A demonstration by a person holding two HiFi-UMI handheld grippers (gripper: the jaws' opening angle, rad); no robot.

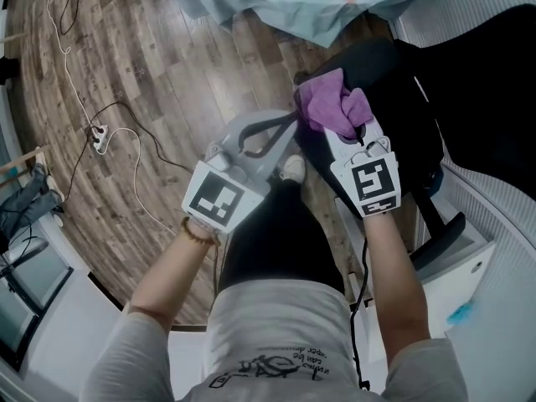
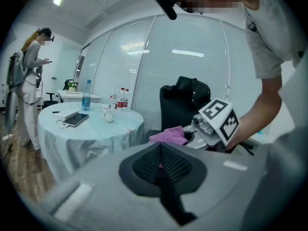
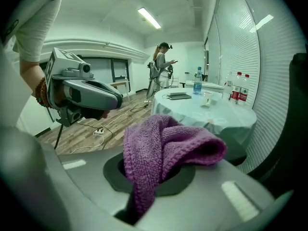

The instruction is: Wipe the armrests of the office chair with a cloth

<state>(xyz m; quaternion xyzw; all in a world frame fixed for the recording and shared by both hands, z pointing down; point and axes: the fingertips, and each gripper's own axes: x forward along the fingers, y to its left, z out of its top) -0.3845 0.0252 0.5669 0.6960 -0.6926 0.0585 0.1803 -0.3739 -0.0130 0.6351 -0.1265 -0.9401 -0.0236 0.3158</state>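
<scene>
The right claw [image 3: 155,174] is clenching a purple cloth [image 3: 166,146], which is bunching and folding over its jaws, and is holding it at the edge of the black office chair [image 1: 402,90]. The left claw [image 2: 161,162] is pressing its jaws together on nothing, hovering just beside the cloth, over the wooden floor [image 1: 151,74]

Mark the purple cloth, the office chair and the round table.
purple cloth [image 3: 163,146]: right gripper view, its bunched middle.
office chair [image 2: 175,112]: left gripper view, its black backrest.
round table [image 3: 192,113]: right gripper view, bare tablecloth top.
</scene>
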